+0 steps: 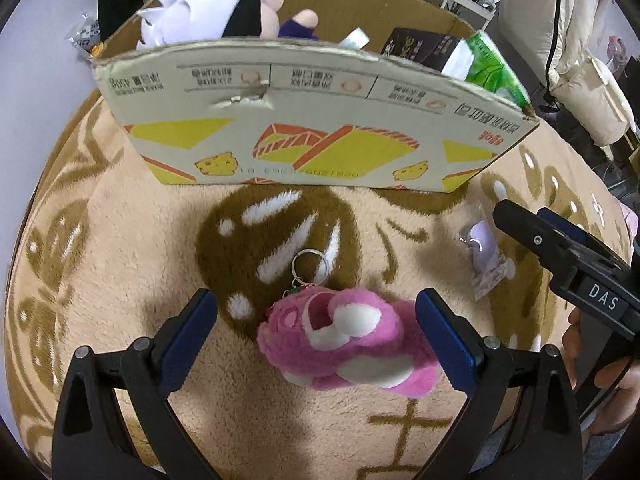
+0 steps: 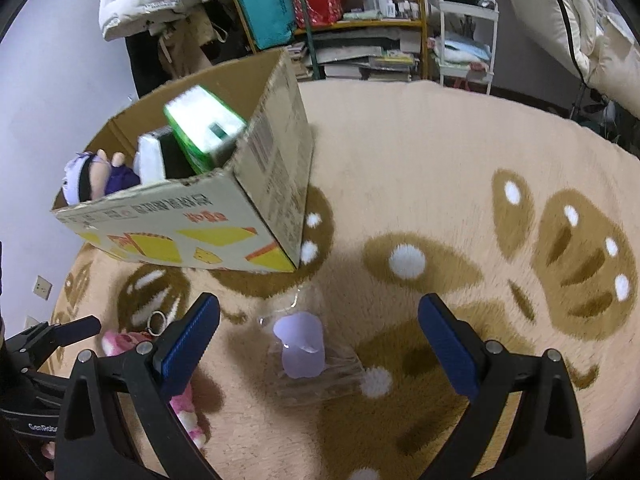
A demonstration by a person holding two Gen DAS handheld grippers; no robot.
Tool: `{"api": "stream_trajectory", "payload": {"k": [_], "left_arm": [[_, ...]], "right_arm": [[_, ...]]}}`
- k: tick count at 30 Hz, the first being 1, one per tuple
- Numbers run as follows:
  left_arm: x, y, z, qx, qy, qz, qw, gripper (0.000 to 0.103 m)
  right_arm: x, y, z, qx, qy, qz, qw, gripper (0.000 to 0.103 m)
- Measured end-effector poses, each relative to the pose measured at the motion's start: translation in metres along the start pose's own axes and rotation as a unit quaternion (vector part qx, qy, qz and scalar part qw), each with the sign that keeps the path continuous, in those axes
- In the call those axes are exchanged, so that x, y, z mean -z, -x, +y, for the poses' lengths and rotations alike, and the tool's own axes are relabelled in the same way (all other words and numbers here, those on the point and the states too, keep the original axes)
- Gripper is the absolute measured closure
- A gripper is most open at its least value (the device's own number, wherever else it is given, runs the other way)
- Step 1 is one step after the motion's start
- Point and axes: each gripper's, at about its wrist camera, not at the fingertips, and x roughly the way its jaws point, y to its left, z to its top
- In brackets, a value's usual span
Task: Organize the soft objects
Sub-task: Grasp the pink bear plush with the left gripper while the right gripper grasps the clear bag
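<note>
The left gripper (image 1: pixel 316 312) is released, its jaws wide apart on both sides of the pink plush bear keychain (image 1: pixel 344 340), which lies on the beige plush rug (image 1: pixel 120 248) with its metal ring (image 1: pixel 310 266) toward the cardboard box (image 1: pixel 312 120). The right gripper (image 2: pixel 318 328) is also released, above a small lilac toy in a clear plastic bag (image 2: pixel 302 346) on the rug. In the box there are a white-haired plush doll (image 1: pixel 208 12) and a green tissue pack (image 1: pixel 492 66).
</note>
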Motion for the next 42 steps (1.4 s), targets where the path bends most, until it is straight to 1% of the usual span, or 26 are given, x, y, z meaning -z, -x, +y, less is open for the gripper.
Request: {"api": "stream_trajectory", "payload": {"k": [5, 16, 22, 28, 30, 32, 33, 34, 35, 39, 40, 42], "left_arm": [[0.0, -0.011, -0.002, 0.007, 0.001, 0.018, 0.9998, 0.004], [0.001, -0.023, 0.005, 0.028, 0.027, 0.034, 0.9987, 0.004], [0.005, -0.024, 0.001, 0.025, 0.03, 0.032, 0.9987, 0.004], [0.006, -0.029, -0.006, 0.025, 0.028, 0.036, 0.9986, 0.005], [0.007, -0.028, -0.006, 0.028, 0.028, 0.035, 0.9986, 0.008], [0.008, -0.027, -0.007, 0.036, 0.029, 0.033, 0.9984, 0.016], [0.008, -0.026, -0.008, 0.04, 0.028, 0.033, 0.9983, 0.018], [0.009, -0.025, -0.01, 0.045, 0.026, 0.032, 0.9981, 0.026], [0.01, -0.024, -0.012, 0.05, 0.026, 0.031, 0.9979, 0.029], [0.012, -0.018, -0.017, 0.043, 0.018, 0.021, 0.9987, 0.033], [0.012, -0.016, -0.016, 0.044, 0.019, 0.018, 0.9987, 0.035], [0.012, -0.012, -0.011, 0.046, 0.029, 0.015, 0.9984, 0.036]], "right_arm": [[0.001, -0.005, -0.002, 0.005, -0.002, 0.004, 1.0, 0.0], [0.002, -0.026, -0.008, 0.006, -0.012, 0.036, 0.999, 0.0], [0.002, -0.037, -0.007, 0.002, -0.013, 0.057, 0.998, 0.0], [0.004, -0.046, -0.002, 0.02, 0.007, 0.069, 0.997, 0.0], [0.004, -0.047, 0.0, 0.023, 0.01, 0.07, 0.997, 0.0], [0.005, -0.048, 0.0, 0.023, 0.01, 0.07, 0.997, 0.001], [0.005, -0.048, 0.0, 0.025, 0.01, 0.071, 0.997, 0.003], [0.005, -0.048, 0.0, 0.03, 0.011, 0.072, 0.997, 0.006], [0.005, -0.049, 0.0, 0.032, 0.012, 0.075, 0.997, 0.007], [0.01, -0.048, 0.004, 0.046, 0.025, 0.077, 0.996, 0.012], [0.011, -0.048, 0.006, 0.049, 0.027, 0.078, 0.995, 0.012], [0.012, -0.048, 0.008, 0.051, 0.029, 0.08, 0.995, 0.014]]}}
